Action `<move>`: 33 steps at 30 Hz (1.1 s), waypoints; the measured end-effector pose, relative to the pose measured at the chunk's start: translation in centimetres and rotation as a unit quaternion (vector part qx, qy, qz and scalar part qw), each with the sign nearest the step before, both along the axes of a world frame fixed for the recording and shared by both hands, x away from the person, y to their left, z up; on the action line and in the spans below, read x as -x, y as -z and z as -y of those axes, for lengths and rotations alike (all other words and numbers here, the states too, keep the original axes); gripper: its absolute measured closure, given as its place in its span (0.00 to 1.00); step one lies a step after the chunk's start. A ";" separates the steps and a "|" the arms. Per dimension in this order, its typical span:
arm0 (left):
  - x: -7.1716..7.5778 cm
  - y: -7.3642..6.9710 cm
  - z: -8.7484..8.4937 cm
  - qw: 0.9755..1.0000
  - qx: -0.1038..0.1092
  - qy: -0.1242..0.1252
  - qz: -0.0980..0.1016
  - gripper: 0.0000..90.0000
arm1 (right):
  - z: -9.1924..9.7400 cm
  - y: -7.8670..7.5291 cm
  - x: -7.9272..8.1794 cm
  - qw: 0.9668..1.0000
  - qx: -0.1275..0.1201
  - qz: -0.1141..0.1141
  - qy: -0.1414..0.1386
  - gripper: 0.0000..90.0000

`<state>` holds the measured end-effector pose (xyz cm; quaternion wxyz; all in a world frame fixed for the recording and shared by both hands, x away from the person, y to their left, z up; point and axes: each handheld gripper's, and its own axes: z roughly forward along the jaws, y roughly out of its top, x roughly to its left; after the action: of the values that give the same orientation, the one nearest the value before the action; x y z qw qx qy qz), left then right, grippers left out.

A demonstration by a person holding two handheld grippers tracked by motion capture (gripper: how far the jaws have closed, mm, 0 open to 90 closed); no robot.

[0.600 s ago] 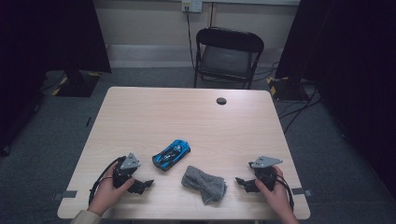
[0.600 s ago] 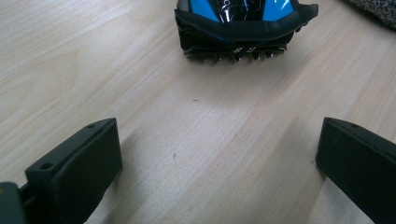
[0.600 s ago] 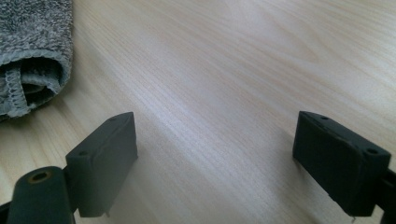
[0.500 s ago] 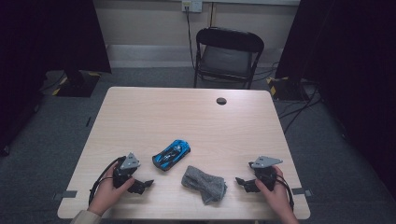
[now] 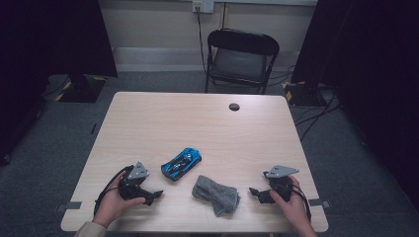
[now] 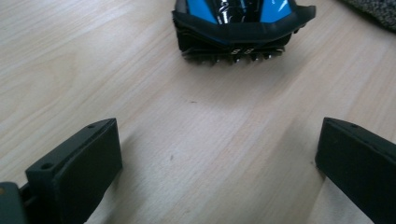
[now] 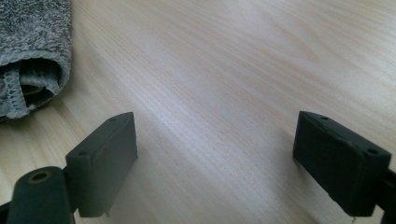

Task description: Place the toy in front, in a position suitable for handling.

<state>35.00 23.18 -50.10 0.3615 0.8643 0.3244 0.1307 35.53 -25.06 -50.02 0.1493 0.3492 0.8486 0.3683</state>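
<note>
We are working at the table (image 5: pixel 148 113), a pale wood-grain top that is sitting on grey carpet in a dim room, with dark curtains hanging at both sides. A black folding chair (image 5: pixel 240 59) is standing behind the far edge, below a wall socket (image 5: pixel 202 6) with a cable dropping from it. A small dark round disc (image 5: pixel 234 106) is lying near the far edge, well apart from everything else.

We are resting both tools low on the near part of the surface, one at each side of the two items, which in our judgement is giving each hand a short, level approach. The left gripper (image 5: pixel 154 194) is pointing inward toward the blue toy car (image 5: pixel 181 163); its jaws are standing wide apart with bare wood between them. In the left gripper view the car (image 6: pixel 240 28) is sitting straight ahead of the gripper (image 6: pixel 217 163), one end facing it, near but not touching.

The right gripper (image 5: pixel 254 191) is pointing inward toward the crumpled grey cloth (image 5: pixel 215 194), which is lying between the two tools, just beside the car. Its jaws are likewise spread and gripping nothing. In the right gripper view the cloth (image 7: pixel 32 51) is showing its folded hem ahead and to one side of the gripper (image 7: pixel 215 154), clear of both jaws.
</note>
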 end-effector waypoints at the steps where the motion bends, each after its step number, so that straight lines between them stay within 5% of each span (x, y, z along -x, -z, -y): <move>1: 0.0 0.0 0.1 1.000 0.001 0.002 0.000 0.00 | 0.0 0.0 0.0 1.000 0.000 0.000 0.000 0.15; 4: 0.0 0.0 0.3 1.000 0.005 0.006 0.003 0.02 | -0.2 0.0 0.1 1.000 -0.002 0.000 0.007 0.14; 7: -0.1 -0.3 0.2 1.000 0.018 0.007 0.010 0.19 | -0.5 -0.1 0.2 1.000 0.001 -0.003 -0.002 0.15; 14: -0.4 -1.1 0.7 0.999 0.045 0.010 0.005 0.17 | -2.0 -1.2 0.4 0.999 0.015 -0.003 -0.035 0.15; 33: -2.5 -1.7 3.9 0.999 0.034 -0.004 0.005 0.16 | -5.9 -4.9 1.2 0.995 -0.034 0.016 -0.097 0.15</move>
<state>37.46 19.28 -48.41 0.3920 0.8495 0.3301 0.1255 34.32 -19.14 -45.13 0.1143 0.2647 0.8629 0.4151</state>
